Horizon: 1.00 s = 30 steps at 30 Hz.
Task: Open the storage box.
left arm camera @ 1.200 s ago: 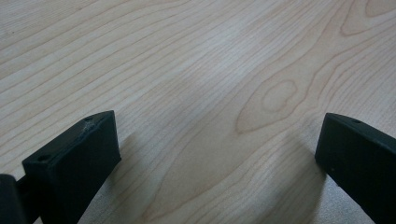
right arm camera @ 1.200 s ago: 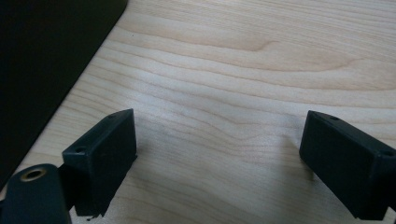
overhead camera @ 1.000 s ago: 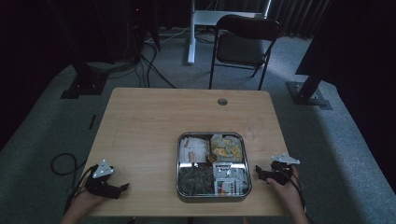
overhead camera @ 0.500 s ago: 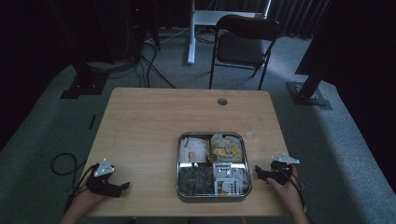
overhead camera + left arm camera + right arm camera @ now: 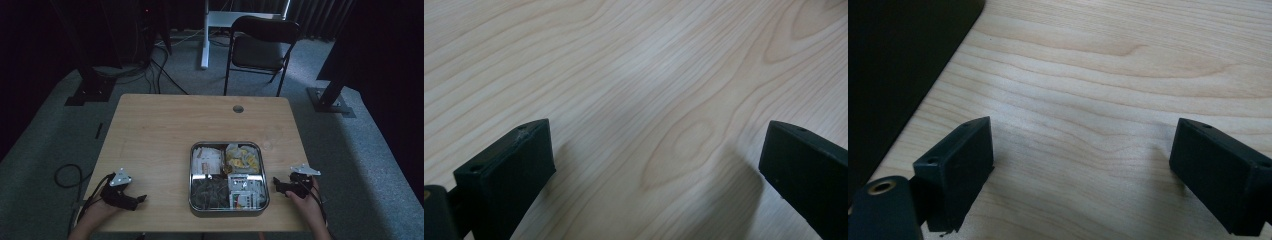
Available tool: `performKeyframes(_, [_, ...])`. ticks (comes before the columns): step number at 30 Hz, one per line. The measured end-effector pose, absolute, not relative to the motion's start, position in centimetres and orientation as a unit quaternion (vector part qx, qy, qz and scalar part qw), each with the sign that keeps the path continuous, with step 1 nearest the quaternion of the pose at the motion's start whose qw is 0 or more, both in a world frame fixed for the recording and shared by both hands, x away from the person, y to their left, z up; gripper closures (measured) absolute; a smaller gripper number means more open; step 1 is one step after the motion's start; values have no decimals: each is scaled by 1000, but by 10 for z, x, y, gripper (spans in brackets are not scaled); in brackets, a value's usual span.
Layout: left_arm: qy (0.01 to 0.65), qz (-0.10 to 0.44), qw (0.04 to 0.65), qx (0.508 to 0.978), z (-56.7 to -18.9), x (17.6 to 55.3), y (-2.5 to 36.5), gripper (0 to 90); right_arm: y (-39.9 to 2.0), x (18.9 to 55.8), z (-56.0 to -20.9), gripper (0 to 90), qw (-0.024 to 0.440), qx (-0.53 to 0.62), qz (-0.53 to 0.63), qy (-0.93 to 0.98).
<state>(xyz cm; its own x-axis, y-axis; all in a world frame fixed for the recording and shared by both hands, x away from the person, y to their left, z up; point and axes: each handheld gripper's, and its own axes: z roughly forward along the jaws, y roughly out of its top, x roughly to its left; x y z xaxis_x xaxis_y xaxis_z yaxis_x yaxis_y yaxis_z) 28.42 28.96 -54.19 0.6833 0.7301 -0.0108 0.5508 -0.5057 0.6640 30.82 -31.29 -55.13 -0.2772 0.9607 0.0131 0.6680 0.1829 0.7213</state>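
Observation:
A square metal tray (image 5: 228,212) sits on the wooden table (image 5: 165,130) near its front edge, split into compartments. They hold white packets (image 5: 206,160), yellow pieces (image 5: 242,157), dark items (image 5: 209,190) and mixed packets (image 5: 245,190). My left gripper (image 5: 140,199) rests at the front left, pointing right toward the tray, about a hand's width from it. In the left gripper view my left gripper (image 5: 654,165) is open over bare wood. My right gripper (image 5: 275,185) lies just right of the tray, pointing at it. In the right gripper view my right gripper (image 5: 1083,165) is open with nothing between the jaws.
A cable hole (image 5: 238,108) marks the table's far side. A black folding chair (image 5: 260,47) stands behind the table, with dark stand bases (image 5: 330,102) on the carpet. A dark area (image 5: 893,75) borders the wood at the upper left of the right gripper view.
My left gripper has edged slightly to the right toward the tray. The right gripper and the tray have stayed where they were.

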Motion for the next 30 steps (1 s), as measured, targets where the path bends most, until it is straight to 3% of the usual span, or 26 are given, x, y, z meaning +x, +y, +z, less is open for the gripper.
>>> performKeyframes(30, [274,113,387,873,-502,300,215,12,-313,308,-551,100,231,555,317,734])
